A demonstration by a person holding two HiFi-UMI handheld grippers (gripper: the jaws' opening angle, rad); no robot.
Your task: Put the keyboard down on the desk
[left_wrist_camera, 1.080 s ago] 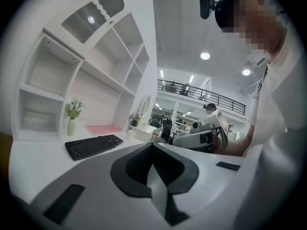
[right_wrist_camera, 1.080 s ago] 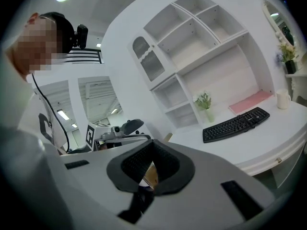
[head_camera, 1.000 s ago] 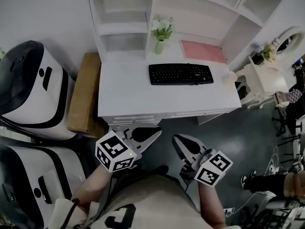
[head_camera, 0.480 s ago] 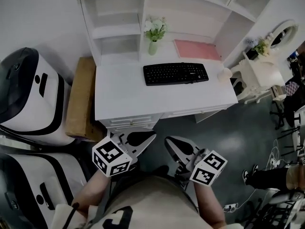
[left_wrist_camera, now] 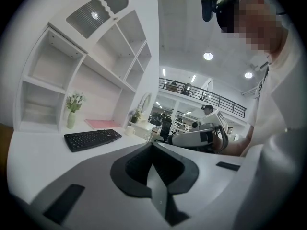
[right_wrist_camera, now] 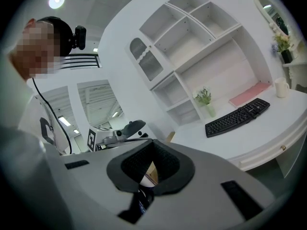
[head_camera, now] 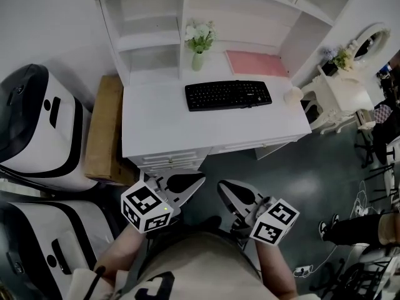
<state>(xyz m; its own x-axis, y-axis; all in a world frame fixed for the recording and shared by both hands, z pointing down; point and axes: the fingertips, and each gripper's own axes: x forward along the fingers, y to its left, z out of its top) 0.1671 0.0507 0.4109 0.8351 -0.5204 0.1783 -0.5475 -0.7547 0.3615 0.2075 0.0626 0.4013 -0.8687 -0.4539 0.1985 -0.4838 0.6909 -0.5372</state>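
Keyboard [head_camera: 228, 95] lies flat on the desk [head_camera: 156, 130], toward the back, between the flower vase [head_camera: 197, 60] and the cup [head_camera: 292, 94] — the task looks done. Left gripper [head_camera: 197, 181] and right gripper [head_camera: 224, 186] are both clenched on nothing, held low at my waist, well apart from the desk edge. Risks, as I judge them: reaching back in is needless — a closed jaw tip could shove the keyboard askew, tip the vase behind its left end, or knock the cup off the right edge.

No writing can be read anywhere; the legends on the keyboard [head_camera: 228, 95] are too small.
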